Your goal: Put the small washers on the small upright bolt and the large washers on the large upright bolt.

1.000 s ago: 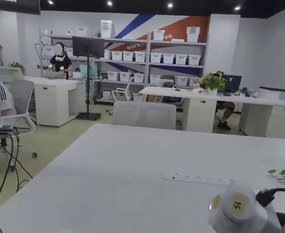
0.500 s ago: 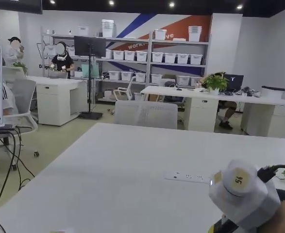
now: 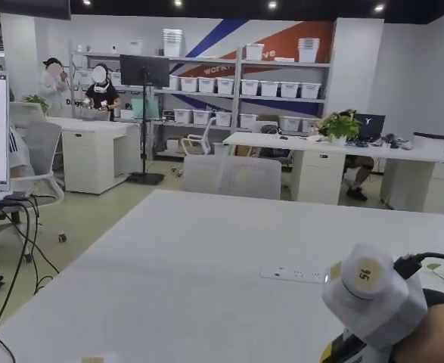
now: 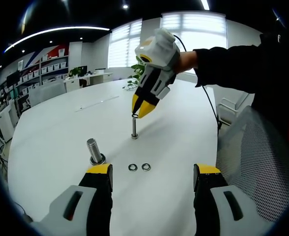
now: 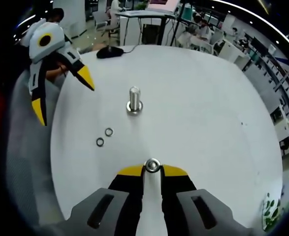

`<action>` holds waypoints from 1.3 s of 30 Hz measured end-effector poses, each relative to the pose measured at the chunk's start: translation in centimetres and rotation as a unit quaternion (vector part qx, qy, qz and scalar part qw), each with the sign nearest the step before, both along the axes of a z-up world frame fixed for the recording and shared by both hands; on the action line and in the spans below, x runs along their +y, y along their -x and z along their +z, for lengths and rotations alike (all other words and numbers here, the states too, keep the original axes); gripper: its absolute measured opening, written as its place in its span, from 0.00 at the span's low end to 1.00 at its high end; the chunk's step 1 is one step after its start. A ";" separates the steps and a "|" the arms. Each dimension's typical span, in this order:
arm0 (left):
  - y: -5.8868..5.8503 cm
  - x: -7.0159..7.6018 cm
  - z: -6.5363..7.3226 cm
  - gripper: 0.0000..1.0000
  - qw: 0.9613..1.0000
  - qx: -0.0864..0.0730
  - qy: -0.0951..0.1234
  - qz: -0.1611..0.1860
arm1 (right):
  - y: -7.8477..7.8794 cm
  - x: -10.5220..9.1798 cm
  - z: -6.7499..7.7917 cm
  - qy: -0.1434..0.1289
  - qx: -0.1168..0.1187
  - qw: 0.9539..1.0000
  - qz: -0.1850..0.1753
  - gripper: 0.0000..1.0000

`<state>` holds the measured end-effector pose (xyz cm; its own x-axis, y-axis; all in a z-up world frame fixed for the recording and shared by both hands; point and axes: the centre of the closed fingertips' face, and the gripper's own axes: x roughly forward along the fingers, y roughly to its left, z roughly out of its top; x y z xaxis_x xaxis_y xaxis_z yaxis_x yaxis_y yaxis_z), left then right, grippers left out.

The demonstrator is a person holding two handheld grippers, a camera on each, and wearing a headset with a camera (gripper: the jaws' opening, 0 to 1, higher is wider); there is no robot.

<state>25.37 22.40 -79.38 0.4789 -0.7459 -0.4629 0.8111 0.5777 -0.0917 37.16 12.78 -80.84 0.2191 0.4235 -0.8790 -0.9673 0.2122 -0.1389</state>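
Yellow-tipped right tongs (image 5: 152,170) pinch a small washer (image 5: 152,165) just above the small upright bolt (image 4: 134,129); left tongs (image 4: 152,168) stand wide apart.

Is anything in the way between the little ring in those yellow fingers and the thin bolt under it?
Nothing visible. The right gripper holds the small washer just over the top of the small bolt. The large bolt and the two loose washers sit off to one side.
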 end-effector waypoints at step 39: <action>-0.4 0.2 -0.1 0.66 1.000 0.004 -0.002 0.007 | -0.5 0.0 -3.7 0.002 0.034 0.999 -0.021 0.13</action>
